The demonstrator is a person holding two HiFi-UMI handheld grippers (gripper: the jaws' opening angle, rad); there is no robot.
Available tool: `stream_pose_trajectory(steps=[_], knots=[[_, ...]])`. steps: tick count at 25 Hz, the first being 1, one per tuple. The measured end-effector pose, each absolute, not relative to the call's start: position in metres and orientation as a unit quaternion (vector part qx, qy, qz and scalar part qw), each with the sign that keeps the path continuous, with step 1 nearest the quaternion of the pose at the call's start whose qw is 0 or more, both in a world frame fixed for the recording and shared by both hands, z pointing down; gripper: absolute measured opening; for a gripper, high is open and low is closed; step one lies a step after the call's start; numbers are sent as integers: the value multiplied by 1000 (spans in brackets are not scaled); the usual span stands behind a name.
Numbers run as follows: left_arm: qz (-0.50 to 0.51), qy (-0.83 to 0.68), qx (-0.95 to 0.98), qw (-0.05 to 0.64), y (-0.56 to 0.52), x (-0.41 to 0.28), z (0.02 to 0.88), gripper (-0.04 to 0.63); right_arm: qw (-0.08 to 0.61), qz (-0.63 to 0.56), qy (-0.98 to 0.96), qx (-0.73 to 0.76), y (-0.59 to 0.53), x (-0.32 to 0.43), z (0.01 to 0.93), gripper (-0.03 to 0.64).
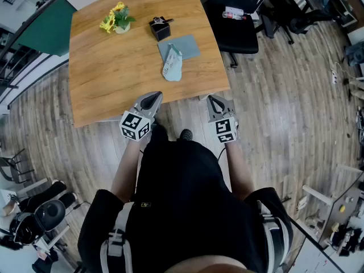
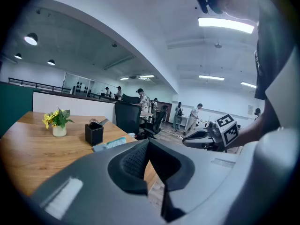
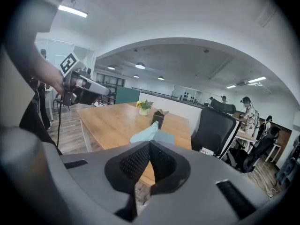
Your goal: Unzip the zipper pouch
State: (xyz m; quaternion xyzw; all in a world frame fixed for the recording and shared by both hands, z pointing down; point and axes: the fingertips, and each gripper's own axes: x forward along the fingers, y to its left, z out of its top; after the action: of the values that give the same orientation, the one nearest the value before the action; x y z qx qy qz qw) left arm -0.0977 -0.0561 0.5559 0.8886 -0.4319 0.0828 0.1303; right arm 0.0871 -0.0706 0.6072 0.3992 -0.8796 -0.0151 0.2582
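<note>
The zipper pouch [image 1: 172, 66], near the worktop [image 1: 108, 84]'s right edge, is too small to show its zipper; the worktop's far right corner is cut off.

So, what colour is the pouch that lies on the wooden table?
The pouch is pale blue-green; the head view shows it best.

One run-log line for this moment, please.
left gripper: shut, empty | right gripper: shut, empty | zipper pouch: on table, untouched
</note>
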Motion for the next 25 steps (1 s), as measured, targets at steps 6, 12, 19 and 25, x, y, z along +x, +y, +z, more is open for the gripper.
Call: stream_pose_trajectory(steps=[6,12,19,25], knots=[[86,-443,882,134,-54,-94,557,20,242,-17,-889,389,-68,79,602,6],[92,-444,881,135,-63,-90,561,87,238,-23,-895,377,-71,71,597,79],[95,-432,885,143,-80,-85,568,129,243,-8,-895,374,-74,66,600,155],[98,-414,893,148,-109,-79,578,160,245,0,-889,386,-88,67,601,186]])
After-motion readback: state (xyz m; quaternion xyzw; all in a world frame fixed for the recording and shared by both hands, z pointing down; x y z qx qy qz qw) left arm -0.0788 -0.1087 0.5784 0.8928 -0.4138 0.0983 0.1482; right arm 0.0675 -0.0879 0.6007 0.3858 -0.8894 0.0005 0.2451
